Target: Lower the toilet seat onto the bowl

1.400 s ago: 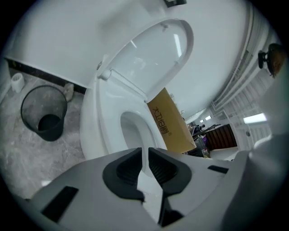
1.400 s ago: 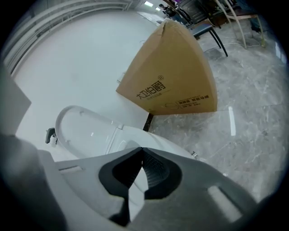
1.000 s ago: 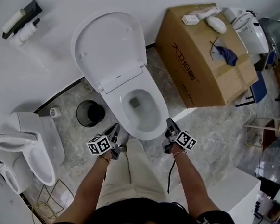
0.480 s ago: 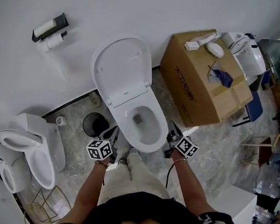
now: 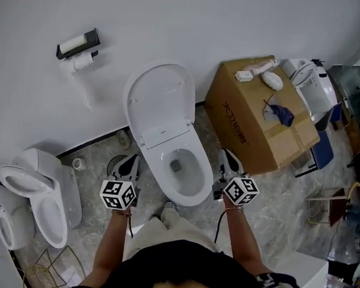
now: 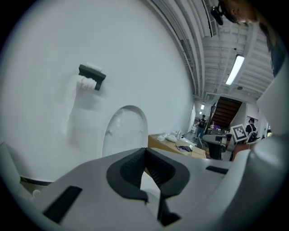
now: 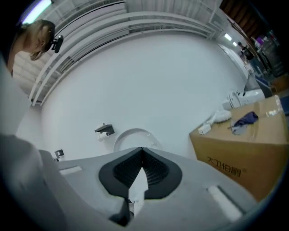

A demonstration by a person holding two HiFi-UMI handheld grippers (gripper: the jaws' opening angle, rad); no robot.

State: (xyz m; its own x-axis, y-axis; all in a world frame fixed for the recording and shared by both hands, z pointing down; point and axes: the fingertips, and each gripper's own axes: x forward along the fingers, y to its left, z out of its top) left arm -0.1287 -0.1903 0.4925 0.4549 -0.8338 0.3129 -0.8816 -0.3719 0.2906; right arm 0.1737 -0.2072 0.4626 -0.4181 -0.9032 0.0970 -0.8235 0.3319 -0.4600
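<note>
Well, the toilet seat (image 5: 160, 104) stands raised against the wall, at twelve o'clock of the bowl (image 5: 191, 194). Both tongs are pinched together on nothing: left gripper (image 5: 129, 163) at the bowl's eight o'clock, right gripper (image 5: 227, 158) at four. Best to hook the seat's top edge and ease it down slowly. Only the head view shows the open bowl; the gripper views catch just the seat's upper arc
</note>
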